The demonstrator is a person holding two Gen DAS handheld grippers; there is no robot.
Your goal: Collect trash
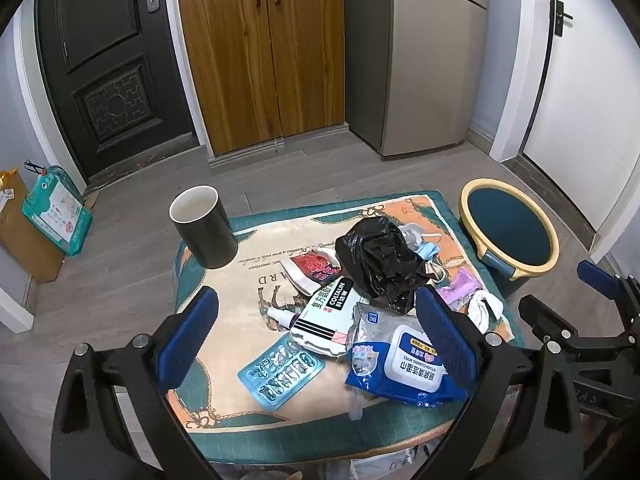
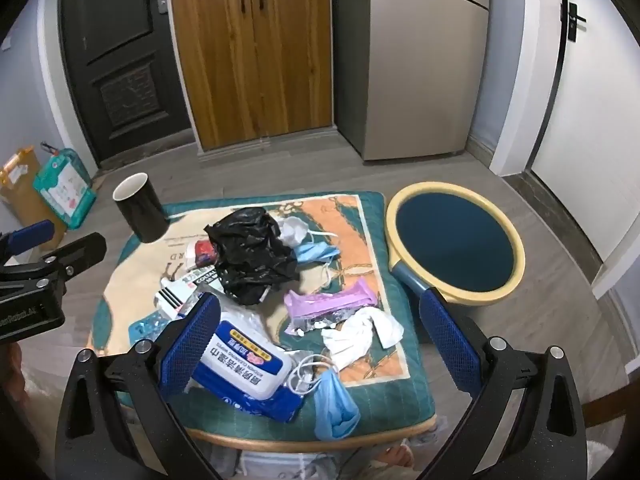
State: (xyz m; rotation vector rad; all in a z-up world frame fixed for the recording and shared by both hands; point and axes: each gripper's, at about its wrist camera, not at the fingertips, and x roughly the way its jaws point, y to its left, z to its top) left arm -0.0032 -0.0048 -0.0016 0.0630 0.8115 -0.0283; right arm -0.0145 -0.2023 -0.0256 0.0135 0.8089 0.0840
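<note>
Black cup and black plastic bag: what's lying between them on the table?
Left wrist view: mostly bare tablecloth between black cup and black plastic bag, plus a red-and-white packet beside the bag.

Entry hall of a home

A dark front door [image 1: 116, 64] with a lever lock stands left of the wooden cupboard [image 1: 260, 52]; right of the cupboard is a fridge [image 1: 424, 56], then a white inner door [image 1: 580, 120]. In front of the cupboard, on grey plank flooring, sits a low cloth-covered table [image 1: 404, 208].
</note>
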